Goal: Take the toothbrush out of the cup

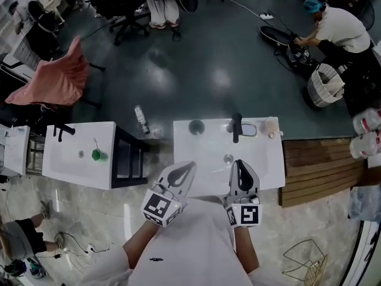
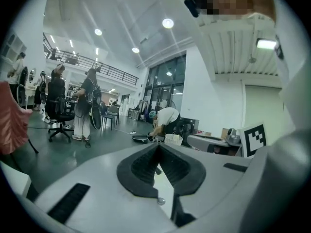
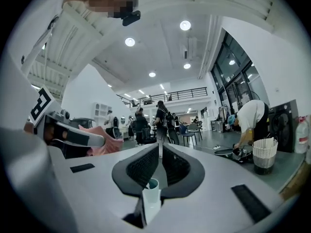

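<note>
I hold both tools over a white basin (image 1: 205, 159). My left gripper (image 1: 189, 165) and my right gripper (image 1: 239, 162) are each closed, pads pressed together with nothing between them. Just beyond the right gripper's tips is the drain (image 1: 228, 158), and past that a dark faucet (image 1: 237, 127). Ahead of the left gripper, near the basin's far edge, stands a pale cup (image 1: 196, 126) with a teal inside; I cannot tell whether a brush is in it.

Well off to the left of my left gripper is a second basin (image 1: 71, 168). On it sits a small green cup (image 1: 97, 155) with a thin toothbrush (image 1: 95, 143) leaning out of it.

Beyond the basins lies a glossy dark floor (image 1: 196, 70), with a bottle (image 1: 141, 119) lying on it. Further left a pink cloth (image 1: 56, 79) hangs over a chair. Far ahead to the right of my right gripper a person (image 1: 342, 28) bends beside a white basket (image 1: 324, 85). Wooden boards (image 1: 321, 168) lie beside the right gripper.

The only print I can make out is the black-and-white square markers on the gripper cubes; they carry no letters.
</note>
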Available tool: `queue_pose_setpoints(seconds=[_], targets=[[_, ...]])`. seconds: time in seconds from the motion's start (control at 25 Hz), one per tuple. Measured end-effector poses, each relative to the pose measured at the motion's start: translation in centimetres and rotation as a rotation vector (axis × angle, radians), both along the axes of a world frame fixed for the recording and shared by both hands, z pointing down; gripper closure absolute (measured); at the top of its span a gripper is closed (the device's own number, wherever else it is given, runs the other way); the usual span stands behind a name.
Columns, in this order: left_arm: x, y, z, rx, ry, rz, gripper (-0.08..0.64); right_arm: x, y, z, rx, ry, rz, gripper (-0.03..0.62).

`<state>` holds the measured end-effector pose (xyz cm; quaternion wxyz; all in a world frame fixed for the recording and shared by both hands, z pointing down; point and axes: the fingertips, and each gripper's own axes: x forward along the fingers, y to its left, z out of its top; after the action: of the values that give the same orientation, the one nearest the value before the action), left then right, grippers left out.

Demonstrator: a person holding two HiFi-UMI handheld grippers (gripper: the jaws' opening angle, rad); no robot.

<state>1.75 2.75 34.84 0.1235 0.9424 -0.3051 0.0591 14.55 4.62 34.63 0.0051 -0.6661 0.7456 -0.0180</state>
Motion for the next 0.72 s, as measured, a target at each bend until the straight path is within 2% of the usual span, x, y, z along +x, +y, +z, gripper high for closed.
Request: queue_pose_setpoints(seconds=[0.36,0.72], targets=[[2.0,-1.7,0.5,-0.013,-0.017,-0.056,0.561,1.5,-2.8,0.6,0.002,-0.034,-0.066,0.591],[1.6,-3.1,1.3,-0.037,-0.015,-0.089,0.561,1.1,-4.3,1.6,-0.03,-0.031,-0.101,0.591]])
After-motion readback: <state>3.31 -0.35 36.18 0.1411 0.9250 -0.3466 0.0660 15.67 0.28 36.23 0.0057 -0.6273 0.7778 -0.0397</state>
